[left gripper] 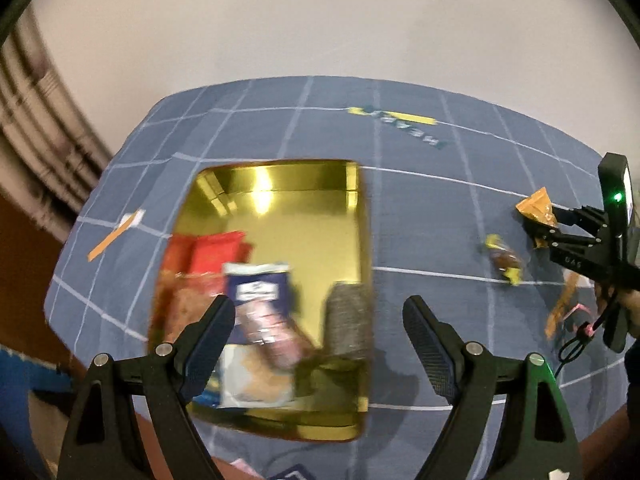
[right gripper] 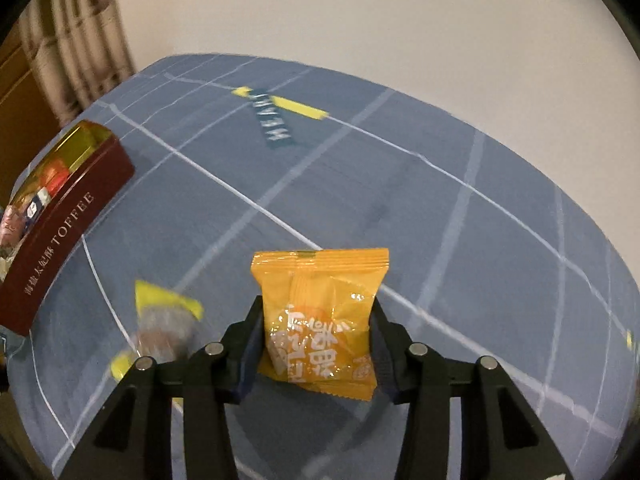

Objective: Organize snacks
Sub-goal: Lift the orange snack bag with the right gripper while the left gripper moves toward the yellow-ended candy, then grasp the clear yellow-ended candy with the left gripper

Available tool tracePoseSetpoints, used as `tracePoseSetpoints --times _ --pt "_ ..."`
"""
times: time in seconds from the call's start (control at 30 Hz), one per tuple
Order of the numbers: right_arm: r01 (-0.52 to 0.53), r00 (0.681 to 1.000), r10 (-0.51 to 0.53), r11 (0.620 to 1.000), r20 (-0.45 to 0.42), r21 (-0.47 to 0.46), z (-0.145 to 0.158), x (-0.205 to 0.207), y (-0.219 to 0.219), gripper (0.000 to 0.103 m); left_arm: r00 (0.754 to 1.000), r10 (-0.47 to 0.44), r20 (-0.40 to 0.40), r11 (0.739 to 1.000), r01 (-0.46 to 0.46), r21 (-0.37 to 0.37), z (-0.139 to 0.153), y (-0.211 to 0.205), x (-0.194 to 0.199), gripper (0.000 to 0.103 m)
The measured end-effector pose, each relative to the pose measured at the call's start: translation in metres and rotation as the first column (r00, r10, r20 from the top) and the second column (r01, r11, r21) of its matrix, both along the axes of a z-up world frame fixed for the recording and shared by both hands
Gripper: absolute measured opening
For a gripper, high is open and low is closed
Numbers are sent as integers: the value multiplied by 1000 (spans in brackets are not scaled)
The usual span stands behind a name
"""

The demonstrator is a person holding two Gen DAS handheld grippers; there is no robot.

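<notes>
An open gold-lined toffee tin [left gripper: 312, 208] stands on the blue cloth; its dark red wall [right gripper: 68, 236] shows at the left in the right wrist view. In it lie red packets [left gripper: 216, 252], a blue and white packet [left gripper: 256, 292], a white packet [left gripper: 252, 380] and a grey piece [left gripper: 348, 320]. My left gripper [left gripper: 320, 308] hovers open over the tin, nothing between its fingers. My right gripper [right gripper: 317, 308] is shut on an orange snack packet [right gripper: 320, 320], held just above the cloth. In the left wrist view, the right gripper [left gripper: 540, 228] and its packet [left gripper: 536, 204] sit far right.
A yellow-ended wrapped candy [right gripper: 160, 320] lies on the cloth between the tin and the right gripper, and shows as the candy [left gripper: 504, 260] from the left. An orange wrapper [left gripper: 560, 308] lies near a hand at the right. An orange strip [left gripper: 114, 236] lies left of the tin.
</notes>
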State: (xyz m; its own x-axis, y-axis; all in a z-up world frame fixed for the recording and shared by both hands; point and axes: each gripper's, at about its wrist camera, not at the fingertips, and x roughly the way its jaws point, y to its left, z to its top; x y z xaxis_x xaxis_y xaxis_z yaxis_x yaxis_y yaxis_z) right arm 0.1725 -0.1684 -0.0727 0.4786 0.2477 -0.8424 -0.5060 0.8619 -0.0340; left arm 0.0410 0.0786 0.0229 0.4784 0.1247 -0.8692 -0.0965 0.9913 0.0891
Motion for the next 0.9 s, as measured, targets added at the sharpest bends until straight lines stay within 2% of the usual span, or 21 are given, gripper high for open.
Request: tracePoseSetpoints --times 0.13,0.33,0.6,0.73,0.9 --pt "100 994 -101 995 35 15 -1 -20 -29 48 998 -55 -1 998 55 -5 -2 -24 5 84" --pt "216 972 -216 976 88 15 -2 -36 -48 47 994 -106 -18 994 106 -14 -7 -50 11 84" --pt "385 917 -388 922 88 48 -6 -42 -74 47 990 -129 -50 991 127 -29 -18 -66 19 84" --pt "432 896 -434 901 90 46 -7 -46 -79 47 987 -143 -72 989 139 -48 -24 -74 24 84" --pt "445 890 -448 894 92 51 -7 -57 -87 47 982 -161 -101 985 153 -84 -32 -84 31 84"
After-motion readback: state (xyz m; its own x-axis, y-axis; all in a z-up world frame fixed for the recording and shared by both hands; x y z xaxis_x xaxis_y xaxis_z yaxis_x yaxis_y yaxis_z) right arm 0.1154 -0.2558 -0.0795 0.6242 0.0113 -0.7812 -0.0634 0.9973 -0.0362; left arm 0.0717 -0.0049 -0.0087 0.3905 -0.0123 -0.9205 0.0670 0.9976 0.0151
